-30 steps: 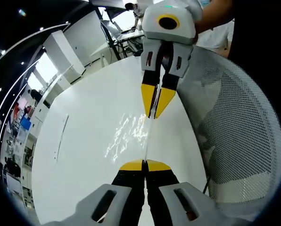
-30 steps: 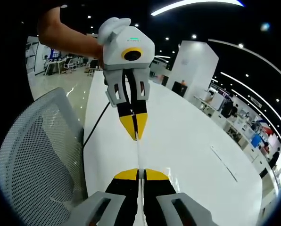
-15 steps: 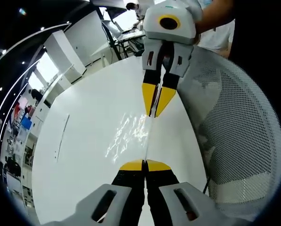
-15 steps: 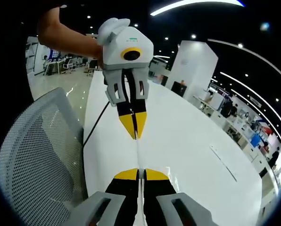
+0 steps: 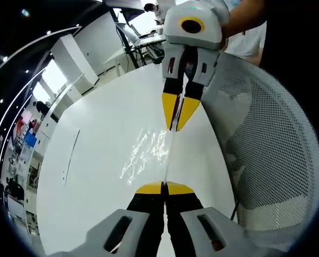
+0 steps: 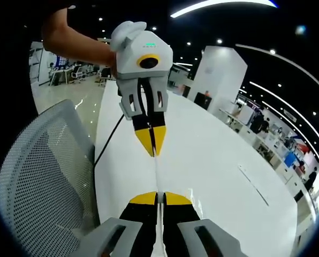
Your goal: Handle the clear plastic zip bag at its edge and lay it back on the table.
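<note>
We had the zip bag point(image 5: 166, 160) stretched edge-on between both grippers, above the white table point(image 5: 95, 160), its long axis running straight from one set of jaws to the other. In the left gripper view, our left gripper point(image 5: 164, 187) was pinched closed on the near edge; the right gripper point(image 5: 176, 127) faced us, yellow tips clamped on the far edge. Right gripper view mirrored it: right gripper point(image 6: 158, 197) closed on the bag point(image 6: 157, 174), left gripper point(image 6: 153, 152) opposite. Mesh chair point(image 5: 266, 150) sat beside the table.
</note>
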The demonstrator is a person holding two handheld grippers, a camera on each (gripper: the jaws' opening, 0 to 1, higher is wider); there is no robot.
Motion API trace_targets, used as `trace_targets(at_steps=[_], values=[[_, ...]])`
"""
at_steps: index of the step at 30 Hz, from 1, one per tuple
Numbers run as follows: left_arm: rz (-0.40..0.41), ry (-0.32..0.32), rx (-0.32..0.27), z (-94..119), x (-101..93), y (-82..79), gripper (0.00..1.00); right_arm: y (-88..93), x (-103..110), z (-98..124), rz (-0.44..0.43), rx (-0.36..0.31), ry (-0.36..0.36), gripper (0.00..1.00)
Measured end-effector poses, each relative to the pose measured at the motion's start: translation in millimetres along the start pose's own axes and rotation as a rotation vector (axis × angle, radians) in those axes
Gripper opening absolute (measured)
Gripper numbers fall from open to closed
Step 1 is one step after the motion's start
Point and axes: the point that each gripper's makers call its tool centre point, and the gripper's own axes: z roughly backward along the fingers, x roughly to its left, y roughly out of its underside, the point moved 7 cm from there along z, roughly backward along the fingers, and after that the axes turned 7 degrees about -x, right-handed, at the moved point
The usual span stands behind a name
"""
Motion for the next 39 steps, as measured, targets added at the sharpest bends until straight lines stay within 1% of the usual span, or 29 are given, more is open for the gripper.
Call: trace_targets(at_steps=[24,39], values=[[0.002,-0.002,0.002,1.7,-0.7,1.9,0.00,0.3,1.4,1.6,0.003,0.001,-0.006,0.00],[0.007,-0.007,-0.001,2.1,0.9,2.5,0.00,0.7,-0.5,1.5,-0.003,-0.001,0.002,0.00]])
